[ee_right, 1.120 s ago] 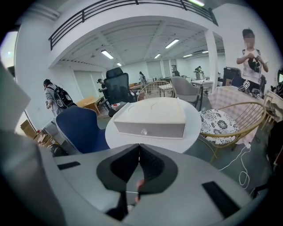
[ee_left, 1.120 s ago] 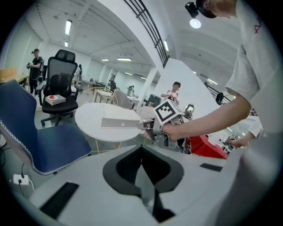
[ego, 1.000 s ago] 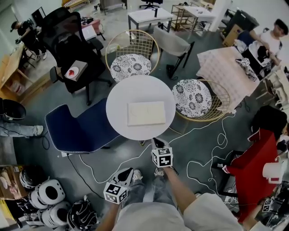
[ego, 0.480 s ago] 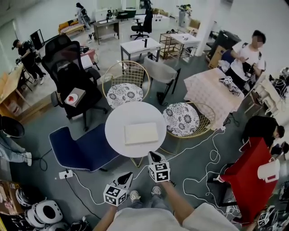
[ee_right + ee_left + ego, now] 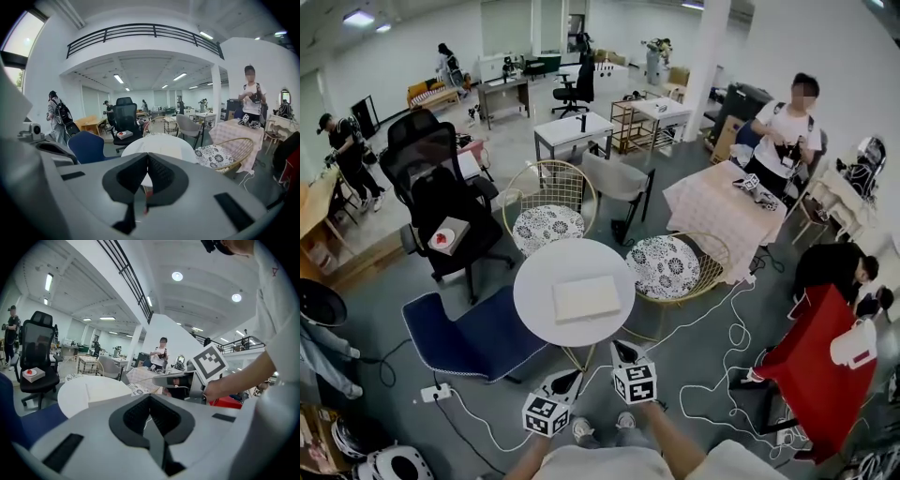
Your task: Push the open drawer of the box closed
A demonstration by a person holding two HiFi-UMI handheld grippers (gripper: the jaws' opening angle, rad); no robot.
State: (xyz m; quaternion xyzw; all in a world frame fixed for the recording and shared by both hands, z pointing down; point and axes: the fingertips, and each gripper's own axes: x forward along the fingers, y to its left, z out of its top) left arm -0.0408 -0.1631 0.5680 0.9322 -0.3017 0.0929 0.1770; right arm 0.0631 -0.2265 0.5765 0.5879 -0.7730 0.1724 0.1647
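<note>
- The box (image 5: 586, 298) lies flat near the middle of the round white bench (image 5: 534, 277), apart from the rim all round. From here I cannot make out its drawer or which side it opens on.
- The left tool (image 5: 570, 377) is clenched with nothing between its jaws. It hangs low in front of the person, short of the bench's near rim.
- The right tool (image 5: 620, 348) is likewise clenched and empty. It is just beside the left one and a little nearer the bench.
- The box looks pale, thin, stiff and probably light. On so smooth a top it may well slide instead of letting the drawer run in.
- No grip seems needed. Closed jaw tips should press squarely on the middle of the drawer front, since an off-centre push could skew and jam it. The other tool can brace the opposite wall.
- The bench top around the box is bare, giving free room to approach.
- A blue chair (image 5: 459, 339) stands to the left and a wire chair (image 5: 673, 267) to the right, both touching or nearly touching the rim. A white cable (image 5: 712, 323) trails over the floor near the feet.
</note>
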